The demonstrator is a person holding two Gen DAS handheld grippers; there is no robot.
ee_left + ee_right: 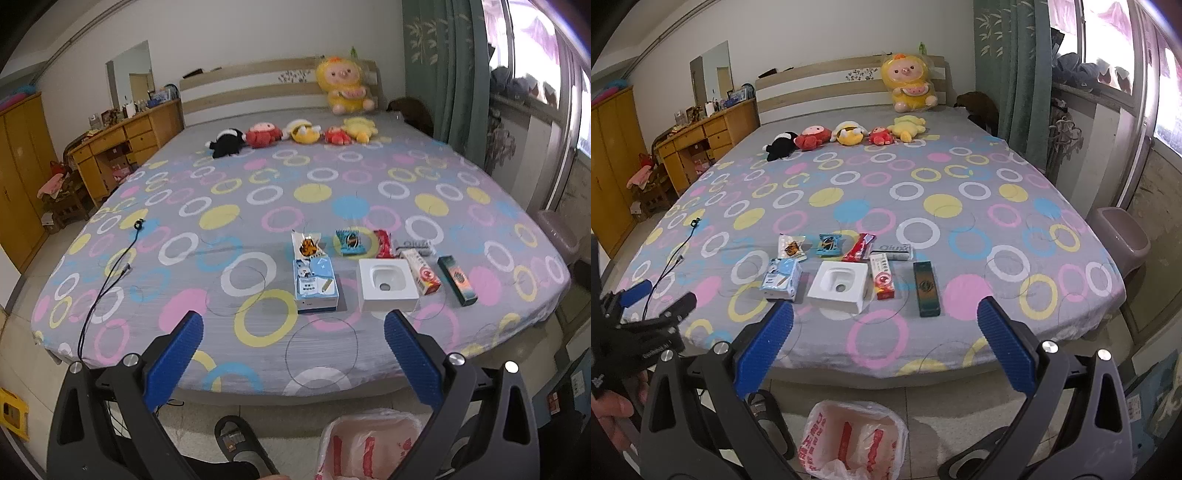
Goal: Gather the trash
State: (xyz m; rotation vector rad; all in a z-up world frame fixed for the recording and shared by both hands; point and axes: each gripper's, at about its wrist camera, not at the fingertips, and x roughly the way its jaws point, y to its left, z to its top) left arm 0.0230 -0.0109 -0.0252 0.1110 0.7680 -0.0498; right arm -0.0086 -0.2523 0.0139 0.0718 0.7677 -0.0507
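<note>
Bedroom, circle-patterned bed (258, 206) with packaging litter (846, 284), seemingly lined bin (855, 439), both tongs (293, 328) (885, 317) spread

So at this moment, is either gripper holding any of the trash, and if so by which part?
Nothing is held. The left gripper and right gripper are both open and empty, short of the boxes and wrappers on the bed.

Daylight enters from the window (546, 74) at right, blown out to white-pink glare in both views; the room reads evenly lit, slightly cool. Soft, faint shadows under boxes on the bed (258, 192). Strong fisheye bending, dark vignette at the corners; centre sharp, edges smeared.
</note>
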